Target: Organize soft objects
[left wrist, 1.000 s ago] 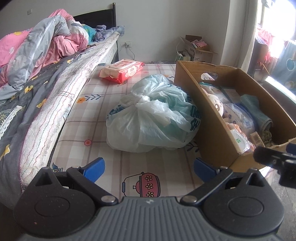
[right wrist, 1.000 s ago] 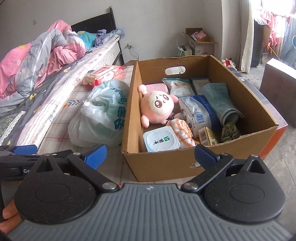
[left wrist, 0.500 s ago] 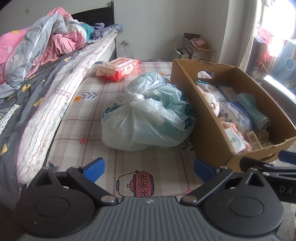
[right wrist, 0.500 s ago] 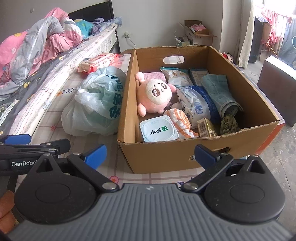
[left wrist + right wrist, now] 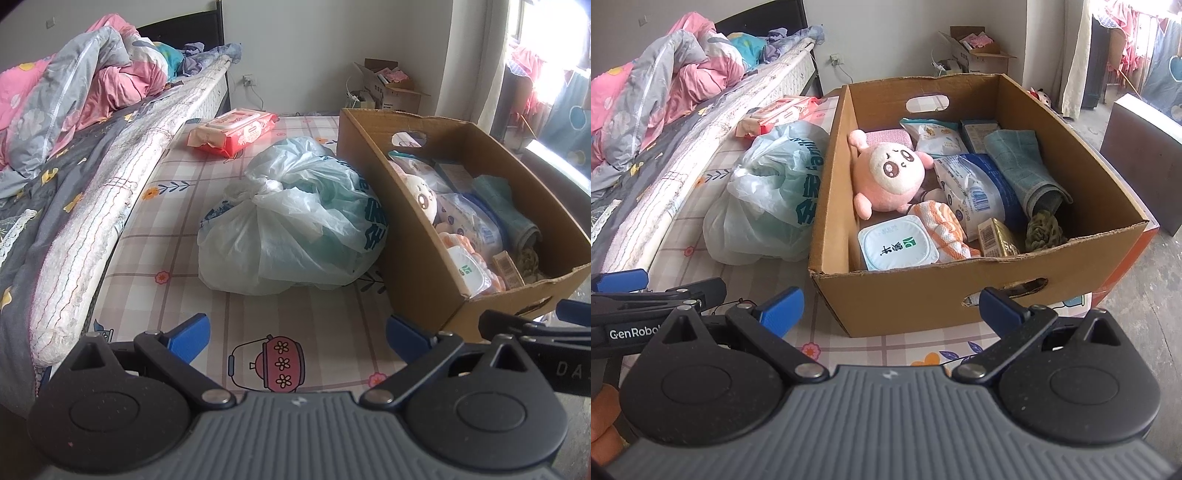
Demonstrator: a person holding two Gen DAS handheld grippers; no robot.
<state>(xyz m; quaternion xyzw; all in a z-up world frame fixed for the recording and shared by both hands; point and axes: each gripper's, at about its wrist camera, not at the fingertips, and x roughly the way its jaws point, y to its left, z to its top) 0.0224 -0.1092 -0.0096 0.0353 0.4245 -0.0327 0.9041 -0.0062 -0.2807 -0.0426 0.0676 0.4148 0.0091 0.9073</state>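
Note:
A cardboard box (image 5: 916,295) (image 5: 417,273) stands on the checked mattress and holds a pink plush toy (image 5: 890,177) (image 5: 421,195), an orange-striped cloth (image 5: 945,229), a rolled teal towel (image 5: 1023,166), wipe packs and a white tub (image 5: 897,247). Left of the box lies a knotted plastic bag (image 5: 288,218) (image 5: 772,206). My left gripper (image 5: 297,338) is open and empty, low over the mattress in front of the bag. My right gripper (image 5: 890,308) is open and empty, just before the box's near wall.
A red wipes pack (image 5: 232,131) lies farther back on the mattress. A rolled quilt edge (image 5: 110,206) and heaped pink bedding (image 5: 74,96) run along the left. A small open carton (image 5: 384,85) sits by the far wall, a dark cabinet (image 5: 1141,155) on the right.
Both grippers have drawn back and risen a little, so the box and the bag sit slightly farther off. Both stay open and empty.

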